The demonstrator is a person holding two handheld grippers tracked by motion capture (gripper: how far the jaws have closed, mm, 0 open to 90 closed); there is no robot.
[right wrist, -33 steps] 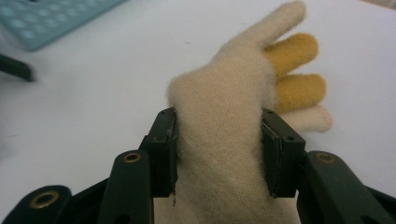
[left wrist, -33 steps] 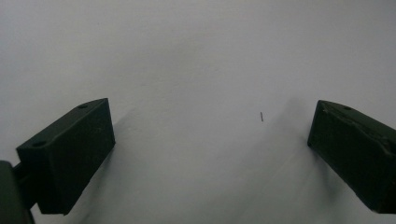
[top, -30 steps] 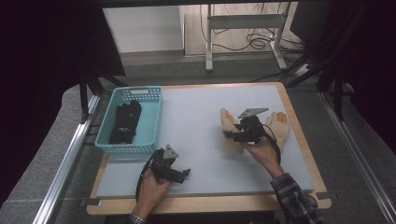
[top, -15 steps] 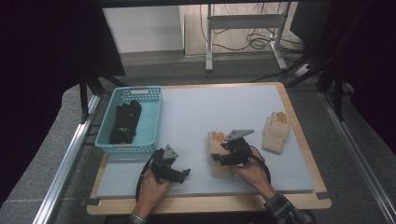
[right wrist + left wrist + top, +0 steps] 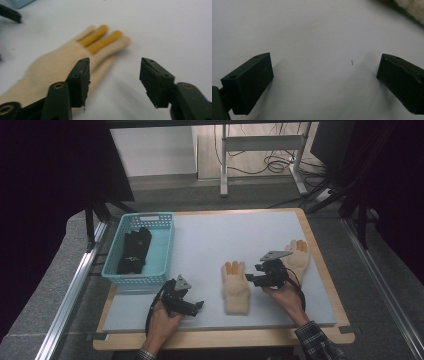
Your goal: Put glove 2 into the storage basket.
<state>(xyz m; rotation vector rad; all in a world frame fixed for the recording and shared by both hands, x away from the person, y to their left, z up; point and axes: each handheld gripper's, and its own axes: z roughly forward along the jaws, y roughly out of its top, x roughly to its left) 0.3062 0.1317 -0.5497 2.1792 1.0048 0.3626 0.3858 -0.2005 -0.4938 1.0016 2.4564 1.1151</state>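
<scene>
- The blue basket [image 5: 162, 232] at the left holds dark gloves [image 5: 134, 251].
- My left gripper [image 5: 196, 305] rests low on the white mat [image 5: 210, 240], jaws spread wide with nothing between them.
- The nearer cream glove [image 5: 234, 285] lies flat mid-table, yellow fingertips pointing away.
- My right gripper [image 5: 248, 278] sits just beside it; its jaws have just been closing, now half spread and empty.
- The second cream glove [image 5: 298, 257] lies behind that hand.
- I'd bring it over squarely, so the pair lies matched.
</scene>
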